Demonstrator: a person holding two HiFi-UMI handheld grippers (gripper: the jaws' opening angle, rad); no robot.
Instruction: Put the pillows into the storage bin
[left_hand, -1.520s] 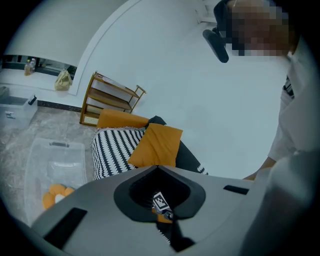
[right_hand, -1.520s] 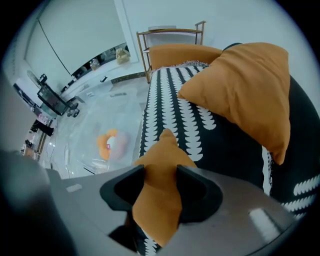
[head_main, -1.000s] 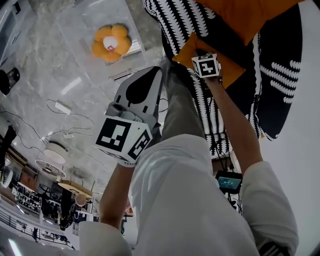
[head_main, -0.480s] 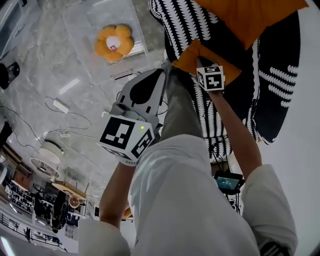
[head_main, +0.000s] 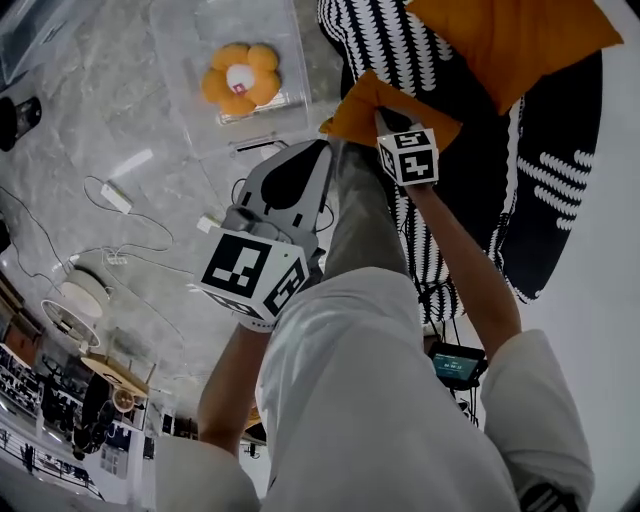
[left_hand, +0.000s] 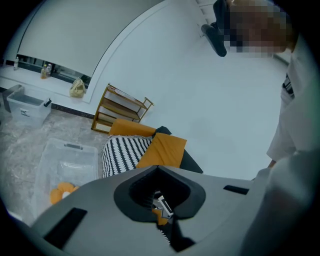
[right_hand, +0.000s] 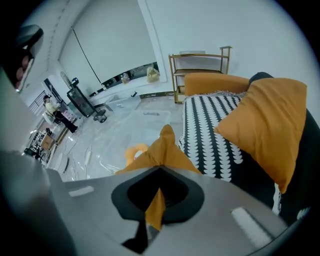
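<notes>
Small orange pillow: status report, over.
Right hand-held gripper shut on small orange pillow. Left hand-held gripper shut, empty. Storage bin holds flower pillow. Nothing seen between.

Place: a living-room set staged inside a large white hall.
Home signs: black-and-white patterned sofa (right_hand: 210, 130), orange pillows (right_hand: 267, 117), wooden shelf rack (right_hand: 200, 65).
Hall signs: marble floor (head_main: 90, 110), loose cables (head_main: 116, 198), clear storage bin (head_main: 185, 120), equipment on stands (right_hand: 80, 105) farther off.
</notes>
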